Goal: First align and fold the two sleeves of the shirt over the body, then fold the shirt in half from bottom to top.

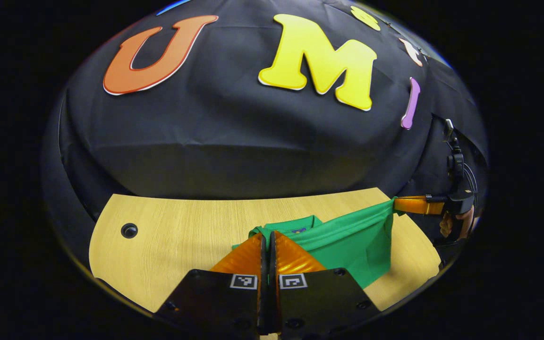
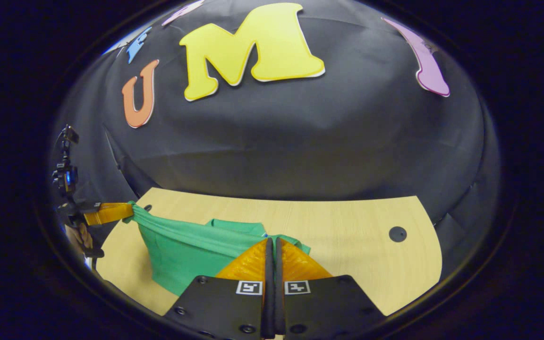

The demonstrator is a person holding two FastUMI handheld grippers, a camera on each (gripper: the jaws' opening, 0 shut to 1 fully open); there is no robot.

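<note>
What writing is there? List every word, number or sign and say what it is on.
Neck tag of the green shirt: too small and blurred to read.
Square black-and-white markers on the left gripper and on the right gripper: coded patterns, no words or numbers.

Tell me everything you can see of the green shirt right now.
The green shirt is soft knit cloth with a collar toward the wall. Both grippers are shut on it: the left gripper and the right gripper each pinch an edge, lifting it stretched between them, its lower part draping onto the wooden table.
</note>
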